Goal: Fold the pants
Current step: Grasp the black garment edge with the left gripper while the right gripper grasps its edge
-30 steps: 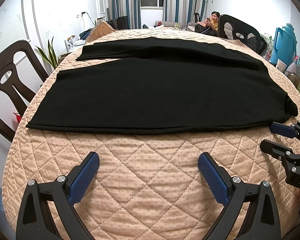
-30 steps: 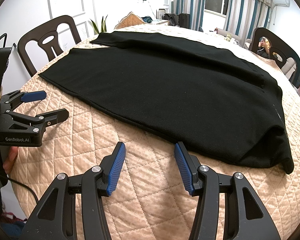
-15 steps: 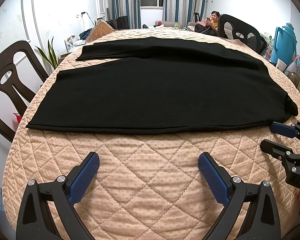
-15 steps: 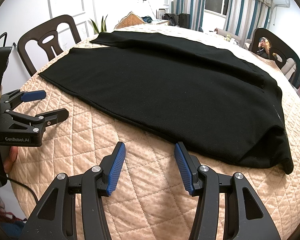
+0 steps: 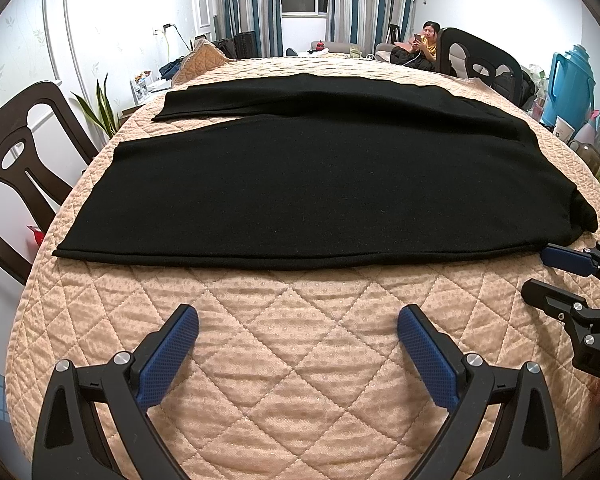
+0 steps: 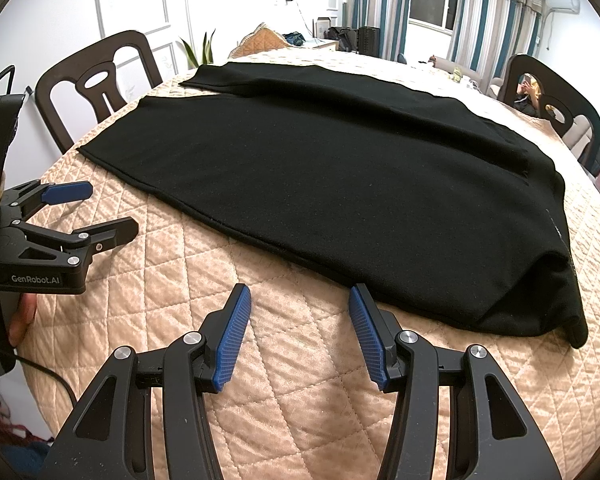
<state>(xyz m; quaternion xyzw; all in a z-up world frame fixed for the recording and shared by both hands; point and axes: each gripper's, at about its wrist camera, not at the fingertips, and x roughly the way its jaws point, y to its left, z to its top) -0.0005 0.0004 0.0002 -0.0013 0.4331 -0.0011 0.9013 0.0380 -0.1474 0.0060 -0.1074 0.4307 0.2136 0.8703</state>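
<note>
Black pants (image 5: 320, 176) lie flat across a round table covered in a quilted peach cloth (image 5: 300, 360). Both legs run to the left and the waist end bunches at the right (image 6: 540, 288). My left gripper (image 5: 298, 320) hovers open over bare cloth, a short way in front of the near hem. My right gripper (image 6: 298, 300) is open too, its right fingertip close to the near edge of the pants (image 6: 340, 184). Each gripper shows in the other's view: the right gripper (image 5: 540, 276) and the left gripper (image 6: 100, 212), both empty.
Dark wooden chairs stand at the left (image 5: 16, 168) and the far right (image 5: 480, 64) of the table. A person (image 5: 424, 46) sits beyond the far edge. A blue jug (image 5: 572, 84) and cups stand off to the right. A plant (image 5: 100, 112) grows by the wall.
</note>
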